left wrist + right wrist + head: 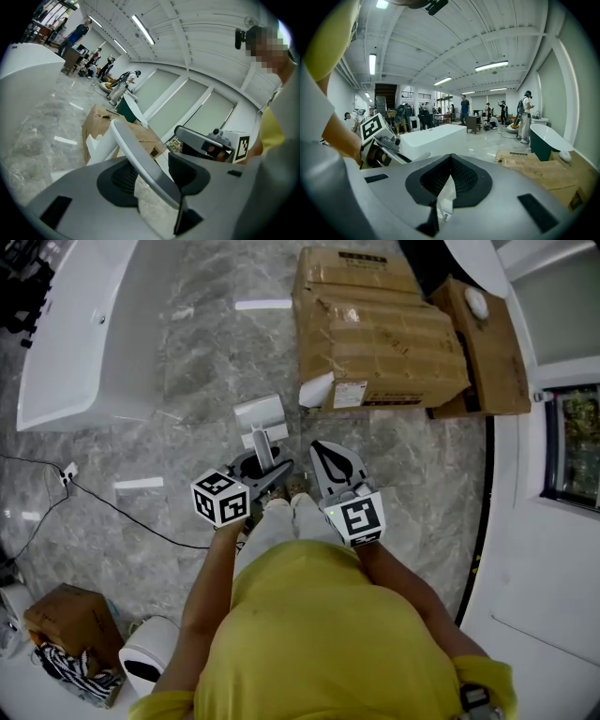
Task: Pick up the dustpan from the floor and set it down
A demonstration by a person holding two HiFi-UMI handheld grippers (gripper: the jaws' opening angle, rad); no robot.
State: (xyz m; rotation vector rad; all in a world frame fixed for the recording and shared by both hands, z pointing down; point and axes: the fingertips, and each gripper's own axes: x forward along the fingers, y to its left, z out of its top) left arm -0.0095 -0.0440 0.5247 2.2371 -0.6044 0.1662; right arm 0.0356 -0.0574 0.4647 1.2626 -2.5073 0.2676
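Observation:
The white dustpan [261,416] hangs just above the grey marble floor in front of the person, its pan tilted away. My left gripper [266,465] is shut on its long pale handle [140,159], which crosses slantwise between the dark pads in the left gripper view. My right gripper [324,448] is beside it on the right, apart from the dustpan. Its fingertips meet and I see nothing gripped between them [450,159]. The left gripper's marker cube [374,127] shows at the left of the right gripper view.
Large cardboard boxes [375,329] lie on the floor just beyond the dustpan. A white bathtub [84,334] stands at the far left. A thin cable [122,512] runs across the floor on the left. A small box of striped cloth [66,629] sits at the bottom left.

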